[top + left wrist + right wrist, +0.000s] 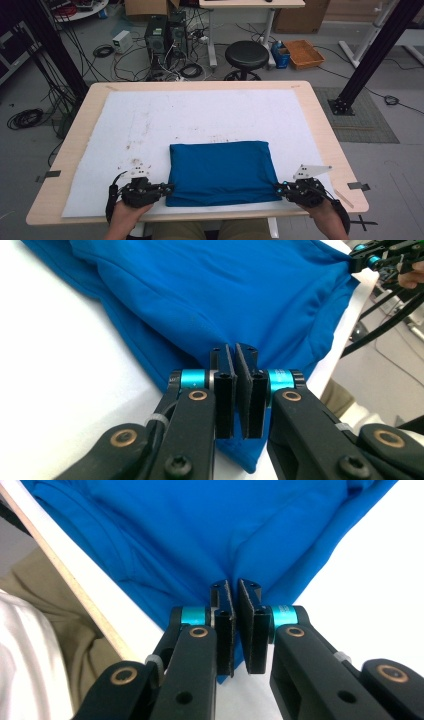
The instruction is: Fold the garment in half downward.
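Pinching the near corners of the folded blue cloth (220, 172) at the tabletop's (320, 125) front edge, the left hand-held gripper (167, 189) and right hand-held gripper (278, 186), both clamped on fabric, should probably lift evenly, keeping the fold square toward the far edge.

Grey floor (390, 165), black stool (246, 54), cables (25, 118)

A light wooden table (320, 125) carries a stained white sheet (150, 125) across nearly its whole top; a folded blue cloth (220, 172) lies on the sheet, stretched between the left gripper (167, 189) and right gripper (278, 188).
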Motion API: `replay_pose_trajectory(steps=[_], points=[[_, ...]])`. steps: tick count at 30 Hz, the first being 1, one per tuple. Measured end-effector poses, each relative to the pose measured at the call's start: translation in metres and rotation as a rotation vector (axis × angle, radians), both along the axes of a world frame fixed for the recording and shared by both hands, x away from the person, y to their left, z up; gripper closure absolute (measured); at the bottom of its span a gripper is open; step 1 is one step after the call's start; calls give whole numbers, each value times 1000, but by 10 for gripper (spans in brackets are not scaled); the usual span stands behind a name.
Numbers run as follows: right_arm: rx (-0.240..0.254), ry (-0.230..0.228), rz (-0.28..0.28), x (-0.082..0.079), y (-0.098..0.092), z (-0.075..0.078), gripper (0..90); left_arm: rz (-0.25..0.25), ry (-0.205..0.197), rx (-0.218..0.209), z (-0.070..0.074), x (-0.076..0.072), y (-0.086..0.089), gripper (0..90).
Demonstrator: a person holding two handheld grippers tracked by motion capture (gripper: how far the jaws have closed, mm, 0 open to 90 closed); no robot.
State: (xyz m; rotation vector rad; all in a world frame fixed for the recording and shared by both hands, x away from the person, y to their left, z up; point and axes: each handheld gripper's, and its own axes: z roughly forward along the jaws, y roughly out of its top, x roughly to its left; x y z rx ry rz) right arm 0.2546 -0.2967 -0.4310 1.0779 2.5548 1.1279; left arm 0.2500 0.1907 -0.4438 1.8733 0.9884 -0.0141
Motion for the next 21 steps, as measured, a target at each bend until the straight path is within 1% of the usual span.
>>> replay_pose_trajectory(steps=[1,2,3,4,5,6,7,8,9,10,11,12,14,15,17,18,19,21], points=[[0,-2,-1,0,0,1,854,3,-2,-3,1,0,1,863],[6,3,-1,0,0,2,830,12,-4,-9,1,0,2,862],[7,13,-11,1,0,3,757,16,-13,-5,1,1,3,856],[3,20,-26,2,-1,3,657,24,-13,-7,2,2,4,796],[5,21,-49,3,-2,3,610,40,-13,-13,2,3,4,691],[20,9,-56,4,-4,2,559,49,-30,-7,3,4,5,619],[38,-5,-70,6,-6,2,473,68,-49,6,6,6,5,567],[48,-32,-100,8,-7,3,407,96,-67,23,9,9,4,505],[60,-56,-132,11,-8,4,393,109,-87,37,12,14,3,460],[73,-69,-157,16,-9,5,378,129,-115,47,15,18,2,443],[74,-90,-189,22,-10,6,343,148,-140,66,18,24,0,437],[73,-107,-224,30,-10,7,313,176,-156,78,20,32,-1,427],[65,-133,-293,47,-7,8,294,241,-186,92,22,49,-4,395],[63,-144,-314,57,-6,8,280,276,-200,105,21,59,-6,395],[74,-142,-346,78,-1,7,273,317,-205,136,18,80,-9,393],[76,-137,-357,88,3,5,272,340,-200,157,16,90,-10,393],[89,-123,-368,98,8,3,272,353,-193,172,13,99,-11,393],[66,-97,-380,116,17,-1,273,376,-169,181,8,114,-12,390]])
